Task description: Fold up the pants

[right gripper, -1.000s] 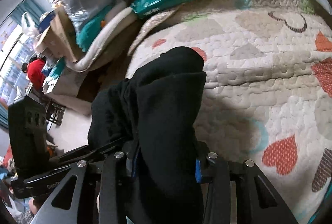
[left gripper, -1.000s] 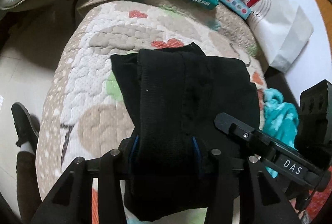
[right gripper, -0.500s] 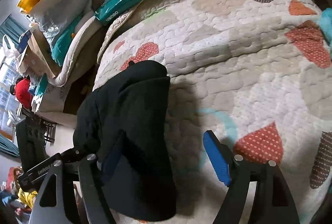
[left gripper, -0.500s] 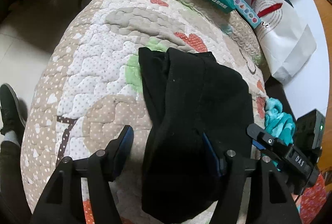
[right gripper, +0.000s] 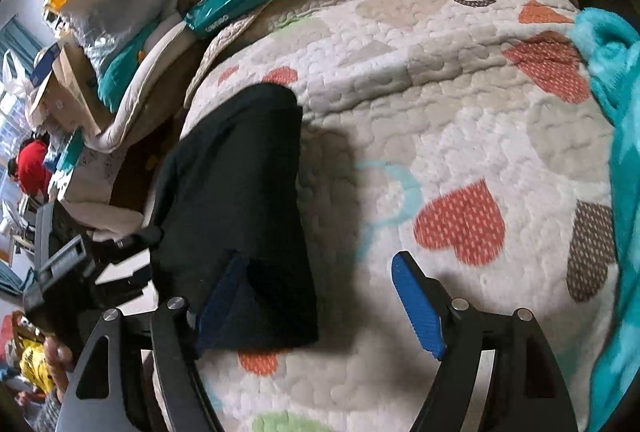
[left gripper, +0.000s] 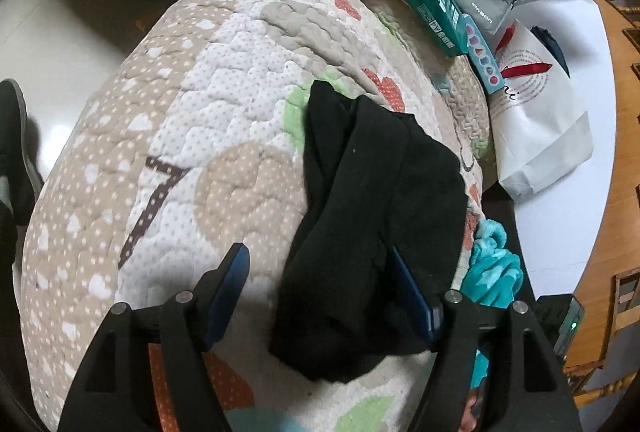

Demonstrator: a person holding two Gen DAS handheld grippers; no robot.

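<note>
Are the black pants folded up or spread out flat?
Folded. The black pants lie as a small layered bundle on the quilt, and both the left gripper and right gripper are open around it.

A brown "7" on the quilt [left gripper: 192,136]

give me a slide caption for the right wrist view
Open right hand-held gripper beside the folded black fabric pants lying on the heart-patterned quilted blanket.
</note>
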